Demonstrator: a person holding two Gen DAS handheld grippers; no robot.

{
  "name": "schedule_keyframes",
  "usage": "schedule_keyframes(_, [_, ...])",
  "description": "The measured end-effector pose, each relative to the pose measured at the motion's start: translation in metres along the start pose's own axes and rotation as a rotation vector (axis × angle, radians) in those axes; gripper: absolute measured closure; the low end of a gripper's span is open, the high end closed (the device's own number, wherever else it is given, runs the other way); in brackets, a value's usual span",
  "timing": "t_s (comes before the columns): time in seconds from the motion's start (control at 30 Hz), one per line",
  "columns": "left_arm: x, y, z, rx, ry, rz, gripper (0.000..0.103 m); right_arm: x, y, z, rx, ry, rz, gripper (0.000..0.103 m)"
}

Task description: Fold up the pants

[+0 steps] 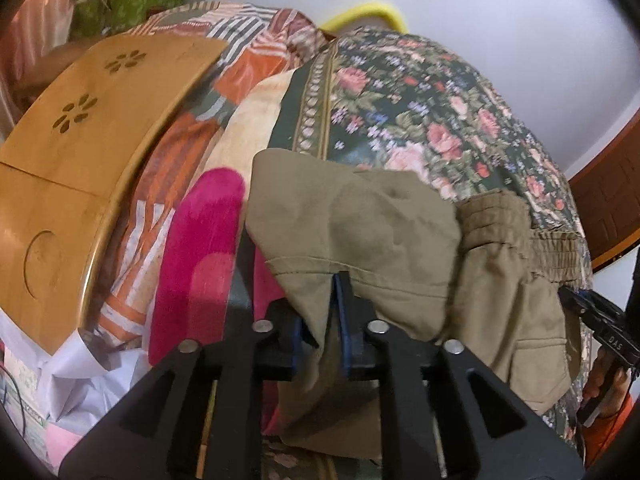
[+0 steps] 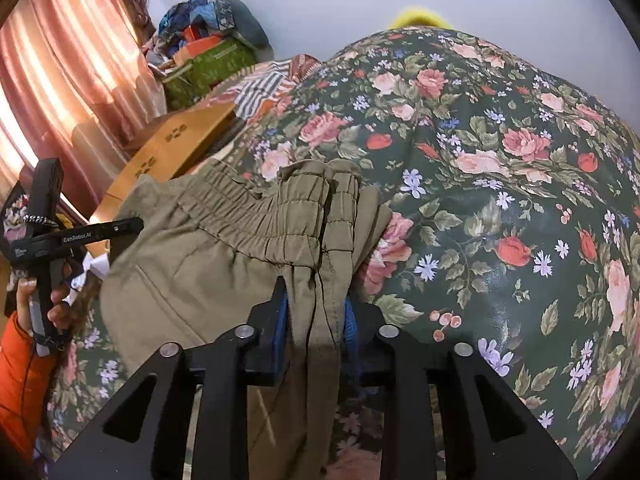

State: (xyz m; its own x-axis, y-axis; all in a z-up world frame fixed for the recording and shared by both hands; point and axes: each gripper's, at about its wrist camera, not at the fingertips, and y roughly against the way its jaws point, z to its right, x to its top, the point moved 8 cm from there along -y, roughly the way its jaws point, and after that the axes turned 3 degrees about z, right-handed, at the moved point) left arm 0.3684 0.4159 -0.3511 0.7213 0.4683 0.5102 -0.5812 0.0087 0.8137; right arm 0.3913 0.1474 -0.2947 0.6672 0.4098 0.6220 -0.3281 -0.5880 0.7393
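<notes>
The left gripper (image 1: 326, 316) was clamped on a hemmed leg end of the khaki pants (image 1: 360, 232), the cloth pinched between its blue pads at the lower centre of the left wrist view. The right gripper (image 2: 316, 308) was closed on the gathered elastic waistband (image 2: 256, 204), with fabric bunched between the jaws. The pants lay partly lifted over the floral bedspread (image 2: 500, 168), their long axis running from the hem at the left claw across to the waistband at the right claw, the waistband showing at the right edge of the left view. By my judgement, the coming fold depended on bringing hem and waistband together along that axis.
</notes>
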Motion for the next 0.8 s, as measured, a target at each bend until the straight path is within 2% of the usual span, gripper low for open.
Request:
schedule_keyframes(0.03, [0.0, 0.001, -0.001, 0.02, -0.004, 0.001, 0.075, 0.0, -0.001, 0.0, -0.005, 0.005, -0.005, 0.075])
schedule_keyframes(0.1, [0.0, 0.005, -0.006, 0.083, -0.019, 0.01, 0.058, -0.002, 0.0, -0.002, -0.03, 0.027, -0.011, 0.074])
schedule_keyframes(0.17, [0.001, 0.009, -0.012, 0.138, -0.035, 0.021, 0.052, -0.002, 0.002, -0.002, -0.057, 0.051, -0.017, 0.071])
schedule_keyframes(0.27, [-0.002, 0.02, -0.018, 0.175, -0.048, 0.02, 0.052, -0.003, 0.008, -0.001, -0.103, 0.08, -0.019, 0.065])
schedule_keyframes(0.33, [-0.004, 0.032, -0.022, 0.236, -0.068, 0.029, 0.052, -0.003, 0.018, -0.001, -0.124, 0.099, -0.008, 0.065])
schedule_keyframes(0.4, [-0.006, 0.044, -0.021, 0.254, -0.08, 0.041, 0.052, -0.001, 0.034, -0.003, -0.139, 0.11, 0.012, 0.065])
schedule_keyframes(0.57, [-0.013, 0.103, 0.01, 0.208, -0.099, 0.128, 0.052, 0.008, 0.08, -0.017, -0.119, 0.112, 0.094, 0.065])
schedule_keyframes(0.8, [-0.03, 0.211, 0.085, 0.113, -0.165, 0.311, 0.052, 0.02, 0.181, -0.051, -0.055, 0.105, 0.275, 0.065])
